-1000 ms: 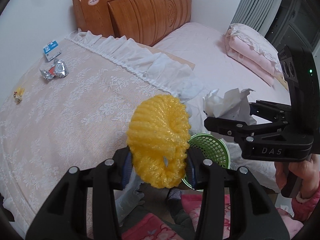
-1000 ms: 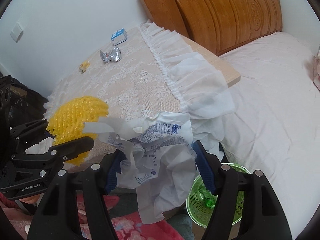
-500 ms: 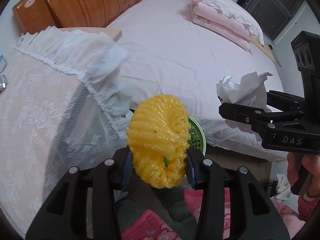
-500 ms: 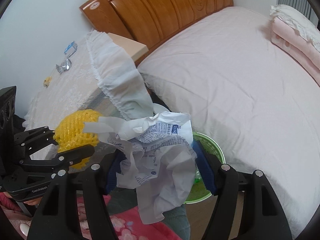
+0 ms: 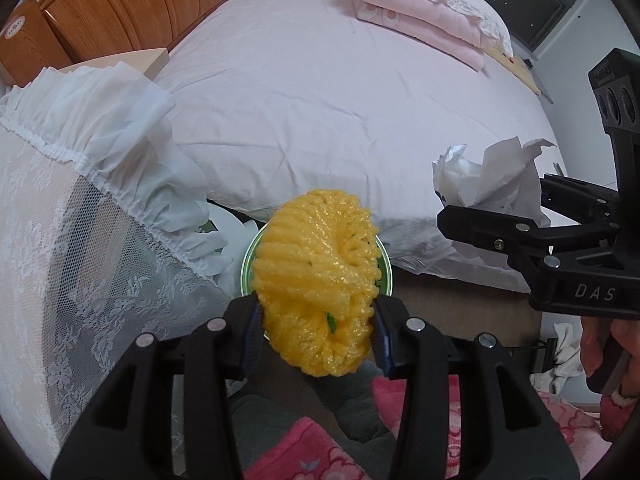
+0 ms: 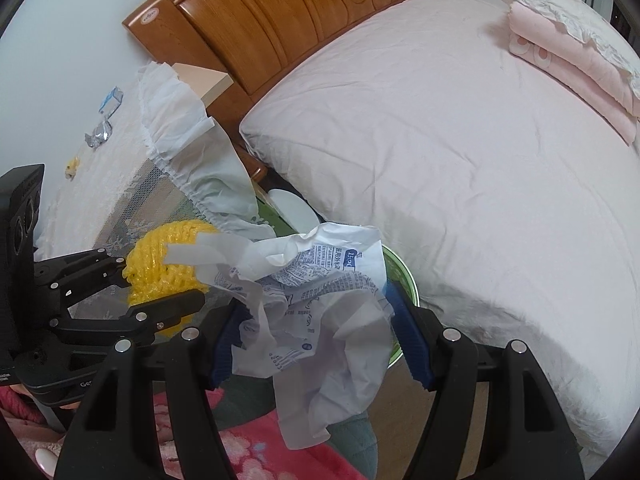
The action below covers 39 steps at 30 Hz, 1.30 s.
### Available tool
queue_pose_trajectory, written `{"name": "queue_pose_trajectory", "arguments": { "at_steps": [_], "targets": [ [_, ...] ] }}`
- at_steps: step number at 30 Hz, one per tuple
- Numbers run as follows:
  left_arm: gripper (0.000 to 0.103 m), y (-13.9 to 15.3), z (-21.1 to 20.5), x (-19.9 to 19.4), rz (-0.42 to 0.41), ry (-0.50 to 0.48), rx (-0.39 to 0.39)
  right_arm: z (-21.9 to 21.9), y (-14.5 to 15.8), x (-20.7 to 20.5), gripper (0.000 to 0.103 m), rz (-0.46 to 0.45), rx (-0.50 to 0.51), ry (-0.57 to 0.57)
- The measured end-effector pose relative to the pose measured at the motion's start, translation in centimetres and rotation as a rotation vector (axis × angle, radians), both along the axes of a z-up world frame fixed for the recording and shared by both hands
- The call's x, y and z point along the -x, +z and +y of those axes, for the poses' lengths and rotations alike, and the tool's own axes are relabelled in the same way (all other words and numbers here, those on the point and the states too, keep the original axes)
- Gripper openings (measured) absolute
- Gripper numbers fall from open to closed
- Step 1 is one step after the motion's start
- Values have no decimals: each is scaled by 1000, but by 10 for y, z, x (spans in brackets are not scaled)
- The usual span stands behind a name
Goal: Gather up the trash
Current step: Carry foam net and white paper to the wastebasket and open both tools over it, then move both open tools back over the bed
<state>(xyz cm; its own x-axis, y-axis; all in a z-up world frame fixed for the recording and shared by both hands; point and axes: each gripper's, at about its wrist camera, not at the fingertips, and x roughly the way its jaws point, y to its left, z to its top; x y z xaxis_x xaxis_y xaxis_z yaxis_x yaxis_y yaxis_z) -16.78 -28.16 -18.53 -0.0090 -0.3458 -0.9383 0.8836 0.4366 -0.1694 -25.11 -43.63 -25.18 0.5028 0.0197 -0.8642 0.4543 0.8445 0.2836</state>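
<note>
Above the green basket [image 5: 385,276] at frame centre, my steeply tilted left hand-held gripper [image 5: 318,330] clamps yellow foam netting [image 5: 316,276], my right hand-held gripper [image 6: 320,334] crumpled paper [image 6: 320,300].

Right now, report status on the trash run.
Left gripper shut on yellow foam net. Right gripper shut on crumpled paper. Green bin below, nothing blocking.

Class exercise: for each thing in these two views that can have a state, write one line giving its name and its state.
Left gripper: shut on the yellow foam net.
Right gripper: shut on the crumpled printed wrapper.
Green basket: upright on the floor, open-topped, mostly hidden behind the net.
Pink blanket: folded, lying on the bed.
Foil wrapper: crumpled, on the lace-covered table.
</note>
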Motion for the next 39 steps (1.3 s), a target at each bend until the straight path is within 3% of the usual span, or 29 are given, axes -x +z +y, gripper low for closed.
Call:
{"name": "queue_pose_trajectory", "arguments": {
  "at_steps": [3,10,20,31,32,34,35,39],
  "targets": [
    [47,1,-2,2,-4,-12,-4,-1,-1,2,69,-6,-4,-5],
    [68,6,-6,6,-18,-38,-4,-6,0,6,69,-16,-14,-30],
    [92,11,-1,5,6,-5,29,-8,-3,9,69,-6,-23,-59],
    [93,19,18,-12,-11,101,59,-2,-11,-1,69,34,-31,-26],
    [93,20,21,-14,-16,110,62,0,-13,-4,74,47,-31,-13],
    [93,21,26,-18,-25,123,65,6,-14,-8,94,70,-10,-1],
    [93,22,29,-20,-30,131,65,9,-14,-11,99,81,11,2],
    [93,23,38,-28,-38,160,64,16,-16,-18,101,106,23,20]
  ]
}}
